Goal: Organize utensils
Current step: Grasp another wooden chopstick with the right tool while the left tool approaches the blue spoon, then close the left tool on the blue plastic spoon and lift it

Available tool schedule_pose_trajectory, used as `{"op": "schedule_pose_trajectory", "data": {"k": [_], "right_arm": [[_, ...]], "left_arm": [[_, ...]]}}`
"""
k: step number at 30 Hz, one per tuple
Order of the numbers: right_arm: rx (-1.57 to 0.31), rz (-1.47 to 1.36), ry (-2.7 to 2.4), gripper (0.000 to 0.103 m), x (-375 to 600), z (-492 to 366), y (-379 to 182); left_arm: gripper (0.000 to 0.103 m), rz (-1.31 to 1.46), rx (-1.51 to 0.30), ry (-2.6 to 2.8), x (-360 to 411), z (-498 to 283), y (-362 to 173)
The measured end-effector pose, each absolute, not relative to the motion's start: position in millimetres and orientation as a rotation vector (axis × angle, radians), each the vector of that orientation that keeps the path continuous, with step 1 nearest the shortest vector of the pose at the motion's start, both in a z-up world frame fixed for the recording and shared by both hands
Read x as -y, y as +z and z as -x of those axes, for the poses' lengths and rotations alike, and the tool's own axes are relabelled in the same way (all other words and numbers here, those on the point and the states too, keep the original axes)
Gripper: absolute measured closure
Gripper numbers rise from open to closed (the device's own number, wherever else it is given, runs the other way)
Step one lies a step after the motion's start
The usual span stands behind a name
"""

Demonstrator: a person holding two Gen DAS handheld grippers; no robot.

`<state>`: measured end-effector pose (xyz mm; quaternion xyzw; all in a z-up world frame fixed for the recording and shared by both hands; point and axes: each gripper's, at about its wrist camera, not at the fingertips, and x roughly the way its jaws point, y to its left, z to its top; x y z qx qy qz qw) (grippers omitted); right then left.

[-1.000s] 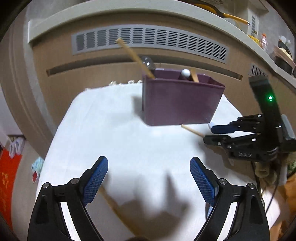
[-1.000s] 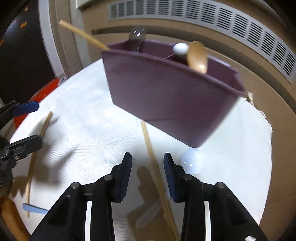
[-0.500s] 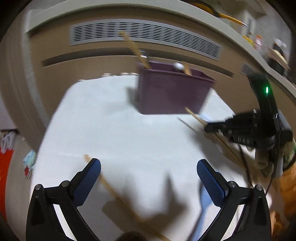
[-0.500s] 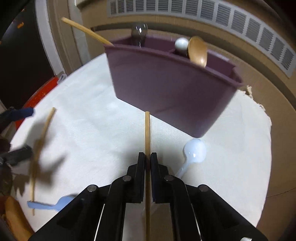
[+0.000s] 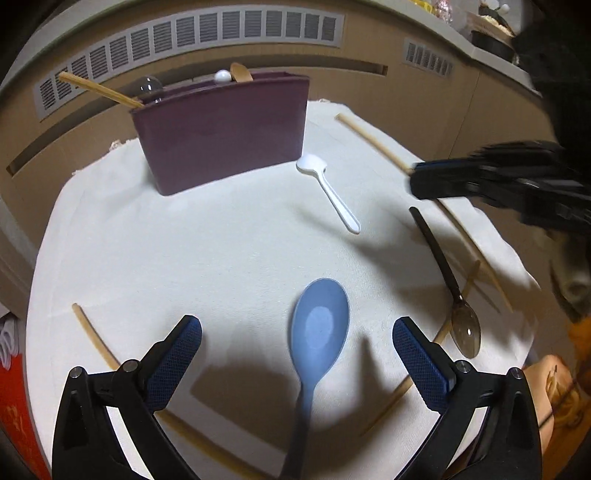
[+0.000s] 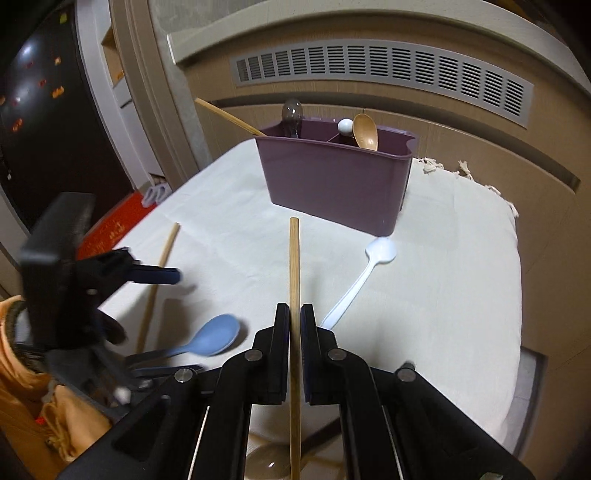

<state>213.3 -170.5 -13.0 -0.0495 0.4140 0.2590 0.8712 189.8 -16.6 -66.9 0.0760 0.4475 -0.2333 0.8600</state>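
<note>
A purple utensil bin (image 5: 221, 133) (image 6: 332, 184) stands at the far side of the white cloth, holding a chopstick, a clear spoon, a white spoon and a wooden spoon. My right gripper (image 6: 294, 317) is shut on a wooden chopstick (image 6: 294, 266) and holds it lifted above the cloth, pointing at the bin; it also shows in the left wrist view (image 5: 417, 181). My left gripper (image 5: 297, 343) is open and low over the cloth, with a blue spoon (image 5: 317, 332) lying between its fingers.
A white plastic spoon (image 5: 328, 188) (image 6: 362, 277) lies right of the bin. A dark clear spoon (image 5: 450, 280) and several loose chopsticks (image 5: 92, 339) lie on the cloth (image 5: 184, 258). A vented cabinet wall (image 5: 221, 29) stands behind the table.
My right gripper has shut on the chopstick and raised it off the cloth. My left gripper has swung right and come down over the blue spoon, still open.
</note>
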Motion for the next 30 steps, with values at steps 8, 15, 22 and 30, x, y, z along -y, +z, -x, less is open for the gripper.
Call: {"op": "schedule_pose_trajectory", "data": {"k": [8, 15, 22, 30], "right_arm": [[-0.857, 0.063, 0.540, 0.097, 180.4, -184.4, -17.5], [-0.856, 0.051, 0.523, 0.097, 186.7, -177.5, -23.3], [-0.837, 0.044, 0.518, 0.097, 187.4, -173.2, -19.7], [-0.799, 0.049, 0.521, 0.097, 185.1, -161.8, -8.3]], "left_arm": [[0.026, -0.112, -1.050, -0.428, 19.7, -205.2, -84.1], [0.048, -0.117, -1.048, -0.416, 25.3, -203.4, -81.6], [0.068, -0.081, -1.006, -0.425, 19.9, -196.9, -67.6], [0.068, -0.059, -0.860, -0.439, 12.3, -174.0, -19.1]]}}
